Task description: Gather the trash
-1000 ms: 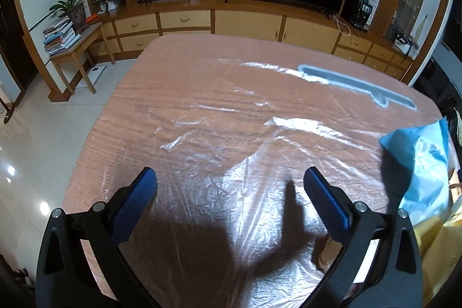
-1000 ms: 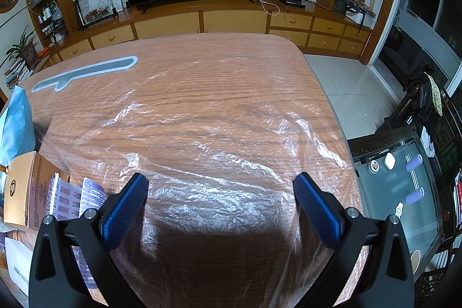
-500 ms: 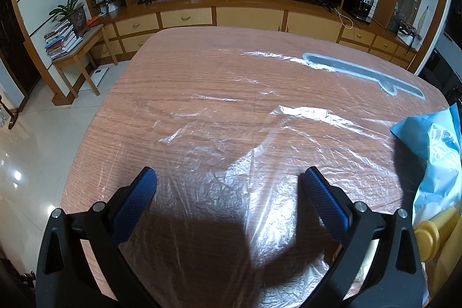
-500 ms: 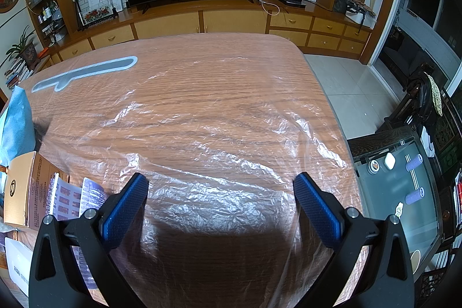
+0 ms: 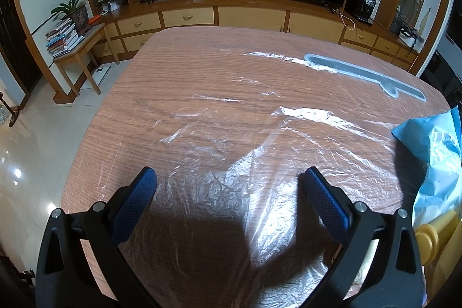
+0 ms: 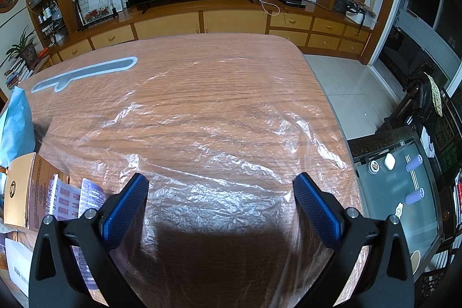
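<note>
A wooden table (image 5: 202, 82) lies under a thin clear plastic sheet (image 5: 231, 140). My left gripper (image 5: 229, 178) hangs open over the sheet, nothing between its blue pads. At its right lie a blue plastic bag (image 5: 433, 140) and a yellow bottle (image 5: 433, 233), both cut by the frame edge. My right gripper (image 6: 221, 182) is open over the same table (image 6: 231, 82). To its left lie a tan cardboard box (image 6: 21, 186), a printed leaflet (image 6: 72, 195), a white packet (image 6: 17, 264) and the blue bag (image 6: 16, 126).
A grey handle-shaped cutout (image 5: 363, 74) is printed on the sheet at the far side. A TV cabinet (image 5: 245, 16) stands behind the table. A side table with books (image 5: 72, 45) is on the left, a glass-topped table (image 6: 404, 186) on the right.
The left wrist view has shifted left and slightly back, so the blue bag and yellow bottle sit closer to its right edge. The right gripper has not moved.
</note>
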Action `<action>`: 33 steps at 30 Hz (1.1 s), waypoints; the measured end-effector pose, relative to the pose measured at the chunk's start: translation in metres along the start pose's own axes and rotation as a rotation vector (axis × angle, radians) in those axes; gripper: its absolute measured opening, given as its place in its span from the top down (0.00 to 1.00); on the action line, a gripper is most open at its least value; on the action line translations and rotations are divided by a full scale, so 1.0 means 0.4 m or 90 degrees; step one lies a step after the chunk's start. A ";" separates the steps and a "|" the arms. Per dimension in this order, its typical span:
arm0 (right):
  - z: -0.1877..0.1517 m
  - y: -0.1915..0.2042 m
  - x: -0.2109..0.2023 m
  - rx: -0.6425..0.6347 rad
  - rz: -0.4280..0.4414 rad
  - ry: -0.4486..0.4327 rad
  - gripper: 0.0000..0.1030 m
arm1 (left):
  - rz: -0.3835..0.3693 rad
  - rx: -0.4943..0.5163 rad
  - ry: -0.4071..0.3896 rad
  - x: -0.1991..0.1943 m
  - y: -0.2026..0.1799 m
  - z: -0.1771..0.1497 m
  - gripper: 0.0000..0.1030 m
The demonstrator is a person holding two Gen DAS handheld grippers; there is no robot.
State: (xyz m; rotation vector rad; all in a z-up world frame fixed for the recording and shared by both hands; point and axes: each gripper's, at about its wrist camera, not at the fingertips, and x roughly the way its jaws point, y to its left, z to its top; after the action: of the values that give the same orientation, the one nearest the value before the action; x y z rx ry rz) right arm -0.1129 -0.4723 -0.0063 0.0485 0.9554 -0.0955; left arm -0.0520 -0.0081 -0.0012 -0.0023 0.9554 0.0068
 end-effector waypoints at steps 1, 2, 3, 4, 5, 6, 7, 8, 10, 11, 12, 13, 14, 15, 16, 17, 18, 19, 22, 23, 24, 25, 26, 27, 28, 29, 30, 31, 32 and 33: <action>0.002 -0.003 0.002 0.001 -0.001 0.006 0.04 | -0.001 -0.001 -0.001 0.000 0.002 -0.001 0.01; 0.003 -0.007 -0.001 0.008 -0.005 0.005 0.04 | -0.005 -0.007 -0.002 -0.002 0.008 -0.002 0.01; 0.006 -0.020 0.000 0.014 -0.004 -0.003 0.04 | -0.008 -0.013 -0.002 -0.004 0.011 -0.001 0.01; 0.010 -0.031 -0.013 0.021 -0.003 -0.014 0.04 | -0.009 -0.020 -0.003 -0.007 0.017 0.000 0.01; 0.025 -0.042 -0.027 0.026 -0.006 -0.019 0.04 | -0.010 -0.030 -0.007 -0.014 0.022 0.003 0.01; 0.034 -0.045 -0.038 0.031 -0.009 -0.024 0.04 | -0.011 -0.036 -0.011 -0.020 0.028 0.008 0.01; 0.041 -0.050 -0.048 0.035 -0.008 -0.028 0.04 | -0.011 -0.042 -0.017 -0.028 0.031 0.012 0.01; 0.045 -0.051 -0.059 0.038 -0.005 -0.034 0.04 | -0.012 -0.044 -0.021 -0.035 0.037 0.014 0.01; 0.035 -0.046 -0.090 0.044 -0.002 -0.052 0.04 | -0.009 -0.039 -0.040 -0.064 0.038 0.026 0.01; 0.036 -0.044 -0.107 0.044 0.004 -0.058 0.04 | -0.007 -0.033 -0.052 -0.083 0.036 0.033 0.01; 0.035 -0.043 -0.118 0.044 0.011 -0.062 0.04 | -0.011 -0.028 -0.063 -0.105 0.035 0.040 0.01; 0.032 -0.032 -0.141 0.042 0.022 -0.066 0.04 | -0.020 -0.023 -0.076 -0.130 0.033 0.047 0.01; 0.029 -0.026 -0.165 0.038 0.036 -0.072 0.04 | -0.035 -0.011 -0.095 -0.166 0.029 0.052 0.01; 0.025 -0.020 -0.178 0.033 0.045 -0.075 0.04 | -0.046 0.003 -0.107 -0.191 0.021 0.055 0.01; 0.017 -0.008 -0.198 0.023 0.060 -0.079 0.04 | -0.063 0.031 -0.123 -0.229 0.006 0.054 0.01; 0.008 0.001 -0.208 0.015 0.066 -0.079 0.04 | -0.073 0.053 -0.133 -0.255 -0.009 0.051 0.01; -0.003 0.017 -0.219 0.001 0.073 -0.076 0.04 | -0.087 0.090 -0.153 -0.297 -0.032 0.041 0.01; -0.014 0.033 -0.228 -0.009 0.079 -0.074 0.04 | -0.103 0.118 -0.167 -0.330 -0.050 0.030 0.01; -0.041 0.069 -0.238 -0.033 0.105 -0.064 0.04 | -0.181 0.181 -0.182 -0.407 -0.102 -0.010 0.01; -0.047 0.079 -0.241 -0.041 0.106 -0.061 0.04 | -0.199 0.204 -0.184 -0.427 -0.122 -0.024 0.01; -0.056 0.097 -0.238 -0.057 0.101 -0.055 0.04 | -0.211 0.220 -0.181 -0.435 -0.137 -0.032 0.01; -0.061 0.109 -0.232 -0.070 0.095 -0.048 0.04 | -0.222 0.241 -0.176 -0.441 -0.161 -0.046 0.01; -0.069 0.125 -0.217 -0.085 0.084 -0.033 0.04 | -0.228 0.254 -0.173 -0.443 -0.183 -0.055 0.01; -0.075 0.141 -0.207 -0.092 0.080 -0.024 0.04 | -0.238 0.279 -0.167 -0.438 -0.214 -0.072 0.01; -0.079 0.154 -0.192 -0.098 0.079 -0.013 0.04 | -0.241 0.291 -0.159 -0.428 -0.231 -0.084 0.01; -0.083 0.159 -0.185 -0.098 0.079 -0.009 0.04 | -0.240 0.301 -0.150 -0.417 -0.249 -0.091 0.01; -0.087 0.168 -0.168 -0.096 0.075 0.000 0.04 | -0.242 0.316 -0.136 -0.400 -0.272 -0.099 0.01; -0.090 0.174 -0.154 -0.093 0.073 0.009 0.04 | -0.241 0.327 -0.128 -0.383 -0.290 -0.105 0.01; -0.089 0.180 -0.138 -0.090 0.075 0.018 0.04 | -0.240 0.334 -0.119 -0.365 -0.307 -0.109 0.01; -0.088 0.182 -0.127 -0.088 0.074 0.023 0.05 | -0.243 0.337 -0.111 -0.353 -0.322 -0.115 0.01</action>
State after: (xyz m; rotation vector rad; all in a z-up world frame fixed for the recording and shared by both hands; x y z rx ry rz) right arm -0.1632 -0.3939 0.0150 -0.0218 0.9915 0.0785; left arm -0.1701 -0.1376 0.0874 0.3003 0.7481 -0.5896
